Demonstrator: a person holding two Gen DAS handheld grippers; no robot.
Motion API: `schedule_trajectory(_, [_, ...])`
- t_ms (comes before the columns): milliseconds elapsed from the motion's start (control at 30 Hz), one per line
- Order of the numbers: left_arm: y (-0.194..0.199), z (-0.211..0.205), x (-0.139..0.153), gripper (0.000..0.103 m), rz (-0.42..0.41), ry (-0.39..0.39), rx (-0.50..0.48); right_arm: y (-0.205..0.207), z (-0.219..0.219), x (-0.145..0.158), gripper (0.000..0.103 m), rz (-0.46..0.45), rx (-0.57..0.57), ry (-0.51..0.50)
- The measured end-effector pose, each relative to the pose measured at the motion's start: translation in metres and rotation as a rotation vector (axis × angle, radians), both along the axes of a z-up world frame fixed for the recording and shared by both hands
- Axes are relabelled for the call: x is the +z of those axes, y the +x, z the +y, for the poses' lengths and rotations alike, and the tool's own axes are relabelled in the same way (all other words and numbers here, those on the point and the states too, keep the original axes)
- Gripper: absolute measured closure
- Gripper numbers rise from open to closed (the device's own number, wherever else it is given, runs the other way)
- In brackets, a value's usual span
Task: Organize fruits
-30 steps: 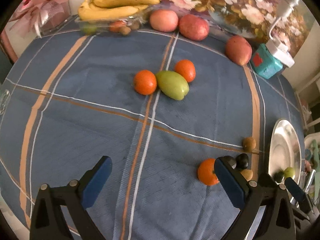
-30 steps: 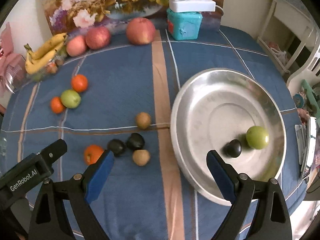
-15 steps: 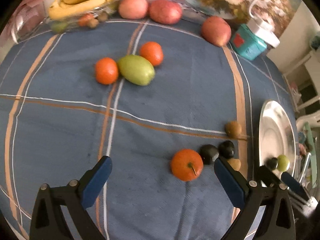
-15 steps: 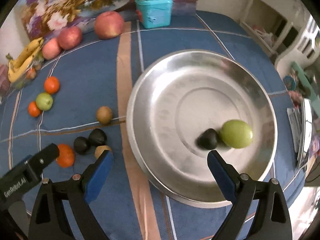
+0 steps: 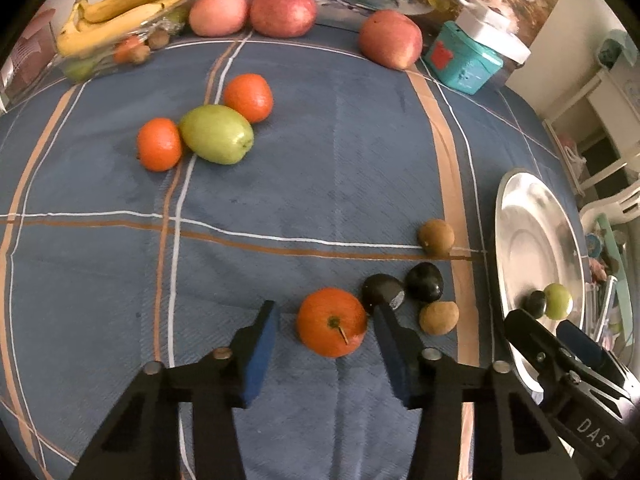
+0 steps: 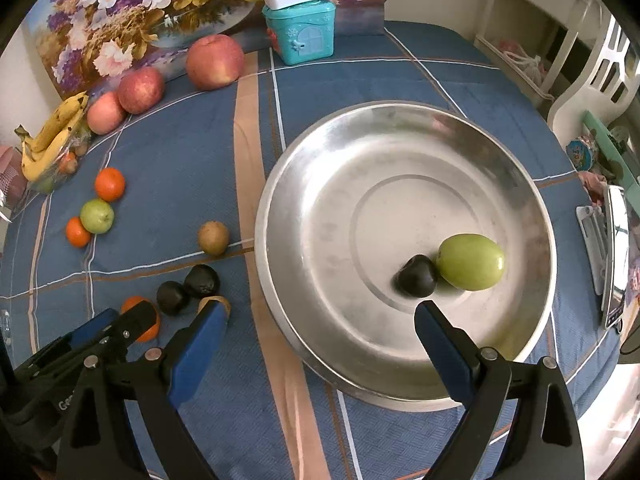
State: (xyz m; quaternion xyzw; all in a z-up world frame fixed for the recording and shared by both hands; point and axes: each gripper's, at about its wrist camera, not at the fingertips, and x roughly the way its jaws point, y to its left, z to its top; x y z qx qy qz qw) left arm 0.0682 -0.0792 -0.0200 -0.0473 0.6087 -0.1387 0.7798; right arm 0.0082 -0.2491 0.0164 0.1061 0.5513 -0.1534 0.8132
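Left claw [image 5: 326, 336], its jaws just narrowed, now brackets without yet pinching the orange [image 5: 331, 322] at 6 o'clock on the worktop [image 5: 320, 184], a grasp beginning; right claw [image 6: 320, 332] hangs spread over the steel plate [image 6: 320, 152].

In the right wrist view the metal plate [image 6: 404, 184] fills the middle, two fruits [image 6: 470, 262] touching at its lower right. Loose fruits [image 6: 214, 238] lie left of it; bananas [image 6: 52, 136] upper left on the desk [image 6: 180, 160].

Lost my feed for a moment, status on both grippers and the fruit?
Left gripper jaws just closing around orange, gap on one side. Right gripper open, empty, over steel plate. Dark fruit crowds right pad.
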Motion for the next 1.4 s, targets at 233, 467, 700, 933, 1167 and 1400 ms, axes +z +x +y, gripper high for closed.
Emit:
schedule_trajectory(233, [0.003,-0.003,0.002,0.065,0.004,-0.007,-0.008,0.002,0.002,-0.001,0.008,0.004,0.009,0.007])
schedule_trajectory(467, [0.006,0.040,0.015,0.065,0.026,-0.037,0.152,0.010,0.027,-0.002,0.008,-0.005,0.105,0.067])
schedule_trajectory(700, [0.007,0.074,0.028,0.065,0.014,-0.086,0.251,0.021,0.072,-0.013,0.008,0.033,0.244,0.151])
schedule_trajectory(933, [0.003,0.080,0.029,0.065,0.026,-0.114,0.260,0.033,0.083,-0.046,0.008,0.148,0.280,0.052])
schedule_trajectory(1167, [0.006,0.079,0.029,0.065,0.034,-0.125,0.267,0.049,0.090,-0.061,0.007,0.127,0.300,0.019])
schedule_trajectory(1400, [0.008,0.081,0.026,0.065,0.053,-0.132,0.268,0.054,0.103,-0.069,0.000,0.124,0.322,-0.018])
